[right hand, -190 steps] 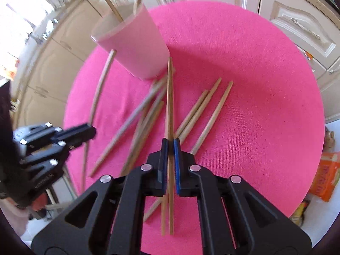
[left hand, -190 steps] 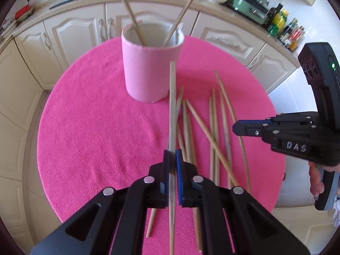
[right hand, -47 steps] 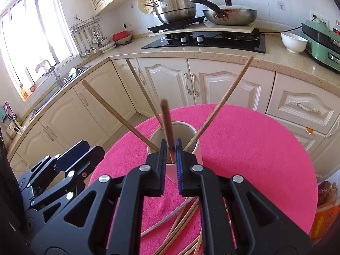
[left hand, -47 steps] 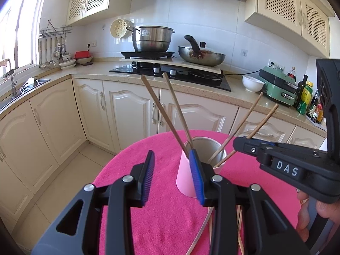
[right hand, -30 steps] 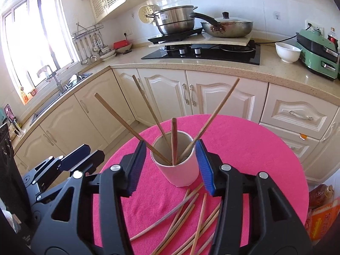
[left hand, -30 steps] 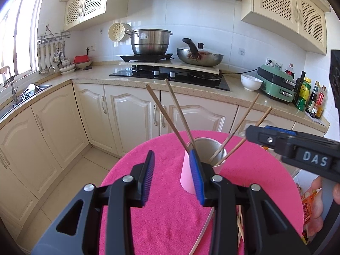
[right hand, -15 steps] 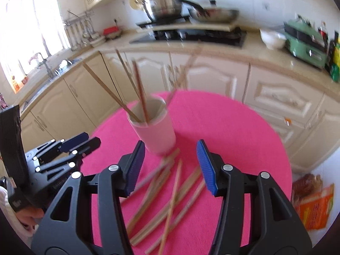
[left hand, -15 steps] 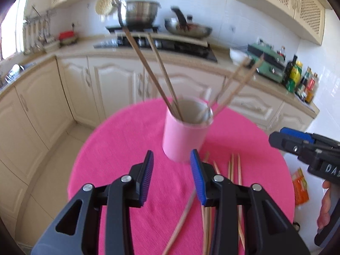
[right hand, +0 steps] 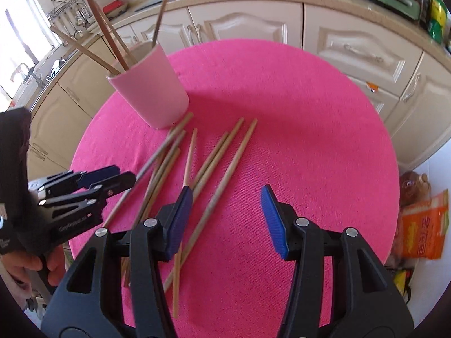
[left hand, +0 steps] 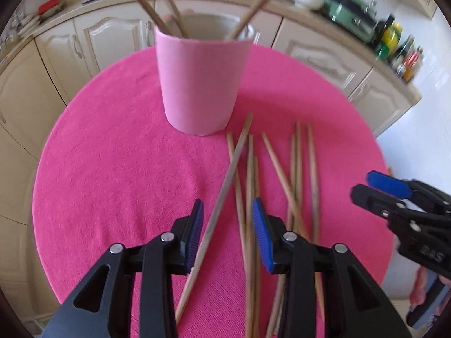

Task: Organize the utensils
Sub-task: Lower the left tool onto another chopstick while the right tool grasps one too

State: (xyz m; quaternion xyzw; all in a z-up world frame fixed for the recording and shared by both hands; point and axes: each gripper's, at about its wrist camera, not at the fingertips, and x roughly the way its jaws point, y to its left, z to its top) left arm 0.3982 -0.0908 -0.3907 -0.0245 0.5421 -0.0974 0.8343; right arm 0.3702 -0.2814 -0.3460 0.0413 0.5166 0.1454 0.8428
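Cream kitchen cabinets (right hand: 245,25) and a worktop are seen behind a round table covered with a bright pink cloth (left hand: 118,169). Toward the far side of the cloth a pink cup (left hand: 201,81) stands upright, and several wooden chopsticks (right hand: 100,35) lean out of it in different directions. Just beside the cup's base, on the side nearer the cameras, loose chopsticks (right hand: 217,155) lie scattered on the cloth, some crossing one another.

The left gripper (left hand: 227,226) is held low over the cloth with its blue-padded jaws apart and nothing between the pads. One loose chopstick (left hand: 222,197) is seen running diagonally through the gap between its fingers, with others under and beside the right-hand finger; whether the pads touch any of them cannot be told.

The right gripper (right hand: 227,221) is spread wide and holds nothing. It is placed over the near ends of the scattered chopsticks, with one long chopstick (right hand: 225,180) lying in the gap near its left-hand finger. On the floor beyond the table edge an orange packet (right hand: 422,225) is visible.
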